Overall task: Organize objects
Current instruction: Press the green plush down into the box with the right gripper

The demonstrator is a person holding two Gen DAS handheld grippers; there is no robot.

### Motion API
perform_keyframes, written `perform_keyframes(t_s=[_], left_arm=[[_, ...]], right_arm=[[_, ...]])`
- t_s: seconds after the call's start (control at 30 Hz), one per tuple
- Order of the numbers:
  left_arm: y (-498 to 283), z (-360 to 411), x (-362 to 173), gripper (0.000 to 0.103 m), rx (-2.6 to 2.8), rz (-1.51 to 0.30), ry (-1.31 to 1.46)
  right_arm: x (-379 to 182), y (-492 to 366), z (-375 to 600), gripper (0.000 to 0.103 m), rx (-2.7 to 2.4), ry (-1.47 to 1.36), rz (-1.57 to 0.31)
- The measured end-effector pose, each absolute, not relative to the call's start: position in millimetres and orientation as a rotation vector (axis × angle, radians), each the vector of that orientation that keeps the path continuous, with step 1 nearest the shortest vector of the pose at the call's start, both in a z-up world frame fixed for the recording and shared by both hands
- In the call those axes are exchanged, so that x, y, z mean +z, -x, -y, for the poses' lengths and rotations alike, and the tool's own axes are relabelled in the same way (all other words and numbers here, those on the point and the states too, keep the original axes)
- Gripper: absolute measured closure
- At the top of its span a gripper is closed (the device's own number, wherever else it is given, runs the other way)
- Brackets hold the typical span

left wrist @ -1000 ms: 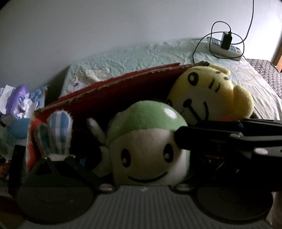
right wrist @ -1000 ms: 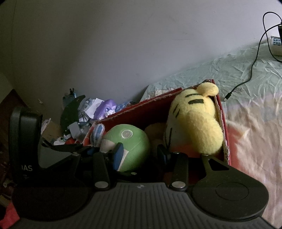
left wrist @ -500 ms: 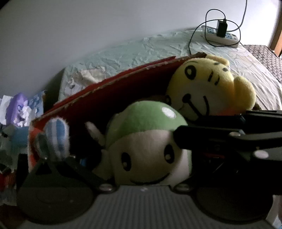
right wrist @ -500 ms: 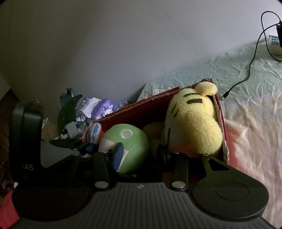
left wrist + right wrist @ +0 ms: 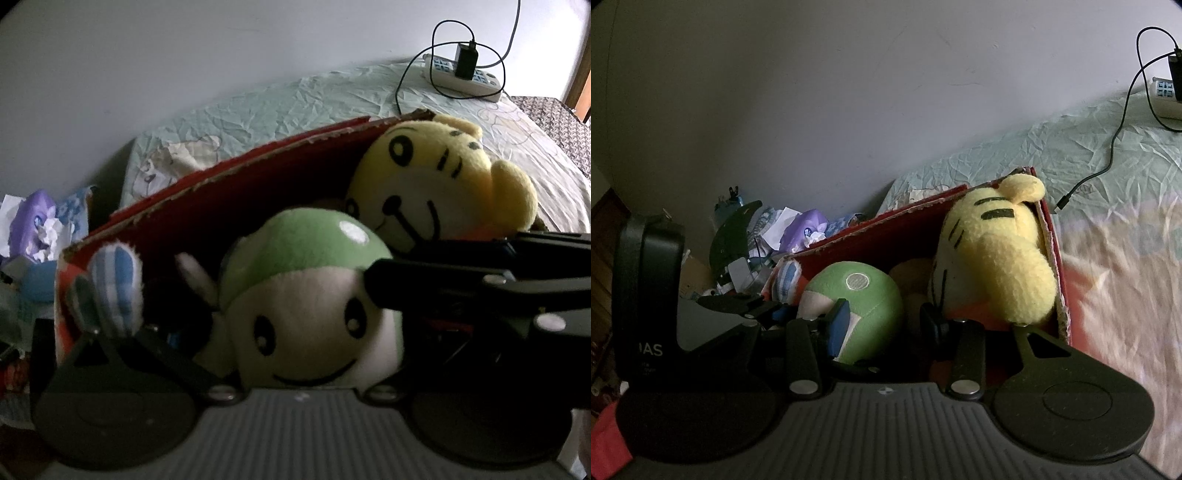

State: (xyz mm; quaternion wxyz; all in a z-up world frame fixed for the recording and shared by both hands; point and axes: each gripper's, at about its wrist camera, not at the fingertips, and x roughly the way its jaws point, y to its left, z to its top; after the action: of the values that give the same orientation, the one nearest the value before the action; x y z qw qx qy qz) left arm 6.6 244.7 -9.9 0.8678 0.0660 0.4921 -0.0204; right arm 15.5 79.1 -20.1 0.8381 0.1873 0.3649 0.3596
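Plain pale wall point(image 5: 849, 92) behind wrinkled mint-green bed sheet point(image 5: 295, 103). On bed I see red cardboard box point(image 5: 236, 192) holding yellow striped tiger plush point(image 5: 997, 258) and green-capped mushroom plush point(image 5: 306, 295). White power strip point(image 5: 461, 75) far off. Right tool point(image 5: 882, 325) spread apart astride mushroom; left tool point(image 5: 295, 369): cannot tell. Lettering "AS" on left tool body, seen from right wrist.
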Motion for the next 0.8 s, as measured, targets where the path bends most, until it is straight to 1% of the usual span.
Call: perform_keyframes(t_s=[0.8], left_arm=[[-7.6,-242.4,-10.5,0.000,-0.029,-1.033,-0.154]], right_arm=[[-22.6,-14.0,-72.3,0.060,0.761,-0.386,-0.781]])
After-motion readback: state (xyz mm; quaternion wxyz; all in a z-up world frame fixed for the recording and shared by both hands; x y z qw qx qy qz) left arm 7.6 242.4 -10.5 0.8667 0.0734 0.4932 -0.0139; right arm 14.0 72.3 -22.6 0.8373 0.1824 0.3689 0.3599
